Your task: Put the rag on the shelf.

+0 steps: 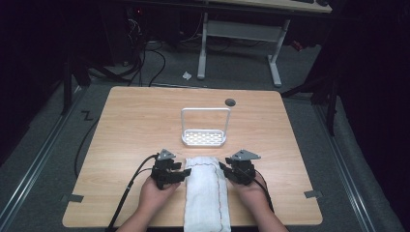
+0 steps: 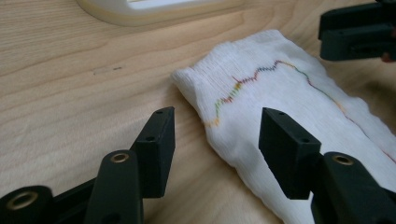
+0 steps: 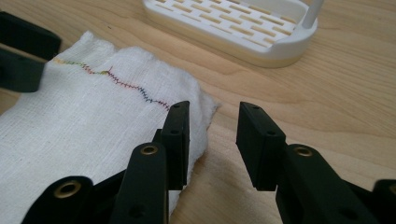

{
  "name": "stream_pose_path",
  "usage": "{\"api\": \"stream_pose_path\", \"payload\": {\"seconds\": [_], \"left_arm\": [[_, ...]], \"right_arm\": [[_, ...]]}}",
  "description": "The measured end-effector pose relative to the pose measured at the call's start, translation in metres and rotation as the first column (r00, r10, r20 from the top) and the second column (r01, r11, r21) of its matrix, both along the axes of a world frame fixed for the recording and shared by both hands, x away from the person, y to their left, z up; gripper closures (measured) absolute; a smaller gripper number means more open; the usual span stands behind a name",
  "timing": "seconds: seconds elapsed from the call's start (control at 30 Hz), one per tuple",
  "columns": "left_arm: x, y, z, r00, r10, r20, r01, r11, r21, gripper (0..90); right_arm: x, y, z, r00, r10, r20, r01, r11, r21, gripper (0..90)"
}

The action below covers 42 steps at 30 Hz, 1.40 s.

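**Folded white cloth lying between two open grippers, near table edge**

The folded white cloth [image 1: 207, 191] is lying lengthwise on the wooden table [image 1: 135, 121], running from the near edge toward the middle. Its near end is hanging slightly over the table's front edge. A wavy multicoloured stitched line [image 2: 261, 74] is running along its length near one side; in the high view it is showing as a thin reddish line toward the cloth's right edge.

The left gripper [image 1: 178, 175] is sitting just beside the cloth's left far corner, held in the left hand [image 1: 155, 193]. In the left gripper view its jaws are standing well apart, gripping nothing; one jaw is over bare wood, the other over the cloth, with the cloth's edge lying between them.

The right gripper [image 1: 227, 171] is sitting just beside the cloth's right far corner, held in the right hand [image 1: 251, 193]. In the right gripper view its jaws are standing moderately apart, gripping nothing; one jaw is overlapping the cloth's corner, the other is over bare wood.

A white slotted rack [image 1: 204, 137] with a tall hoop handle is standing upright just beyond the cloth's far end, apart from it. A dark round cable port [image 1: 230, 102] is showing in the table farther back. A cable [image 1: 128, 193] is trailing from the left gripper off the near edge.
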<state>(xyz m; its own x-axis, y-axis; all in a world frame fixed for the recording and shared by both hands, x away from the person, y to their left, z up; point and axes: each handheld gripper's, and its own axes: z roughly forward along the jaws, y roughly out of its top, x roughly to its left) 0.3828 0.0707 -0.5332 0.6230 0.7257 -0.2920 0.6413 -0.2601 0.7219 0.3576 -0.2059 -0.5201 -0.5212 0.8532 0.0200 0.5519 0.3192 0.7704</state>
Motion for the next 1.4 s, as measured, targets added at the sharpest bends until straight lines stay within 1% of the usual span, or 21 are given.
{"api": "stream_pose_path", "payload": {"seconds": [0.1, 0.17, 0.3, 0.33, 0.37, 0.4, 0.43, 0.5, 0.53, 0.6, 0.67, 0.73, 0.87, 0.93, 0.97, 1.07, 1.27, 1.3, 1.33, 1.4], "left_arm": [[0.003, -0.002, 0.000, 0.9999, 0.014, -0.008, -0.014, 0.9999, -0.006, 51.7], [0.003, -0.002, -0.001, 0.9998, 0.015, -0.013, -0.015, 0.9999, -0.006, 58.6], [0.002, -0.002, -0.002, 0.9998, -0.001, -0.018, 0.000, 1.0000, -0.008, 72.6], [0.001, -0.004, -0.003, 0.9998, -0.017, -0.006, 0.017, 0.9998, -0.004, 75.6], [0.000, -0.005, -0.004, 0.9998, -0.021, 0.004, 0.021, 0.9998, -0.002, 77.8], [0.000, -0.005, -0.004, 0.9998, -0.021, 0.004, 0.021, 0.9998, -0.002, 79.8], [-0.001, -0.005, -0.005, 0.9996, -0.024, 0.017, 0.024, 0.9997, -0.004, 81.3], [-0.002, -0.005, -0.006, 0.9995, -0.023, 0.022, 0.023, 0.9997, -0.006, 82.7], [-0.002, -0.004, -0.007, 0.9995, -0.021, 0.026, 0.022, 0.9996, -0.019, 82.8], [-0.002, -0.002, -0.008, 0.9996, -0.022, 0.017, 0.023, 0.9991, -0.035, 82.7], [-0.002, -0.001, -0.008, 0.9997, -0.021, 0.013, 0.022, 0.9989, -0.043, 82.5], [-0.003, -0.001, -0.009, 0.9997, -0.017, 0.014, 0.018, 0.9989, -0.043, 82.4], [-0.003, -0.001, -0.009, 0.9998, -0.017, 0.009, 0.018, 0.9987, -0.048, 82.4], [-0.003, -0.001, -0.009, 0.9998, -0.018, 0.011, 0.018, 0.9987, -0.048, 82.4], [-0.004, -0.001, -0.009, 0.9998, -0.018, 0.012, 0.019, 0.9988, -0.046, 82.4], [-0.004, -0.001, -0.009, 0.9997, -0.020, 0.012, 0.020, 0.9987, -0.046, 82.4], [-0.005, -0.001, -0.009, 0.9997, -0.022, 0.013, 0.023, 0.9988, -0.044, 82.4], [-0.005, -0.001, -0.009, 0.9997, -0.022, 0.013, 0.023, 0.9988, -0.044, 82.4], [-0.005, -0.001, -0.009, 0.9996, -0.023, 0.014, 0.024, 0.9987, -0.044, 82.4], [-0.005, -0.001, -0.009, 0.9996, -0.023, 0.014, 0.024, 0.9987, -0.045, 82.4]], "right_arm": [[-0.001, 0.003, -0.001, 0.9997, 0.023, -0.008, -0.023, 0.9997, 0.006, 62.6], [-0.001, 0.006, -0.002, 0.9992, 0.034, -0.021, -0.033, 0.9994, 0.010, 60.4], [0.003, 0.013, -0.005, 0.9982, 0.045, -0.040, -0.045, 0.9989, 0.018, 55.9], [0.005, 0.015, -0.006, 0.9978, 0.041, -0.052, -0.040, 0.9989, 0.024, 54.6], [0.007, 0.016, -0.006, 0.9979, 0.038, -0.053, -0.037, 0.9991, 0.021, 52.9], [0.007, 0.016, -0.006, 0.9979, 0.038, -0.053, -0.037, 0.9991, 0.021, 52.9], [0.011, 0.020, -0.007, 0.9981, 0.030, -0.054, -0.030, 0.9995, 0.012, 49.7], [0.013, 0.022, -0.007, 0.9979, 0.028, -0.058, -0.027, 0.9995, 0.016, 48.2], [0.017, 0.024, -0.008, 0.9973, 0.024, -0.069, -0.022, 0.9993, 0.030, 47.1], [0.020, 0.027, -0.010, 0.9960, 0.031, -0.083, -0.028, 0.9992, 0.029, 46.8], [0.019, 0.030, -0.011, 0.9968, 0.026, -0.075, -0.025, 0.9996, 0.013, 46.7], [0.017, 0.032, -0.011, 0.9966, 0.029, -0.077, -0.029, 0.9996, 0.003, 48.4], [0.013, 0.035, -0.012, 0.9974, 0.038, -0.061, -0.039, 0.9991, -0.015, 53.1], [0.012, 0.035, -0.012, 0.9974, 0.038, -0.061, -0.039, 0.9991, -0.015, 54.4], [0.010, 0.036, -0.012, 0.9975, 0.043, -0.057, -0.044, 0.9989, -0.015, 57.3], [0.009, 0.036, -0.013, 0.9976, 0.051, -0.047, -0.052, 0.9984, -0.022, 61.3], [0.008, 0.036, -0.013, 0.9961, 0.068, -0.057, -0.069, 0.9976, -0.009, 70.4], [0.008, 0.036, -0.013, 0.9961, 0.068, -0.057, -0.069, 0.9976, -0.009, 70.4], [0.008, 0.035, -0.013, 0.9956, 0.073, -0.058, -0.073, 0.9973, 0.000, 73.8], [0.008, 0.035, -0.013, 0.9952, 0.078, -0.058, -0.078, 0.9970, 0.001, 76.8]]}}
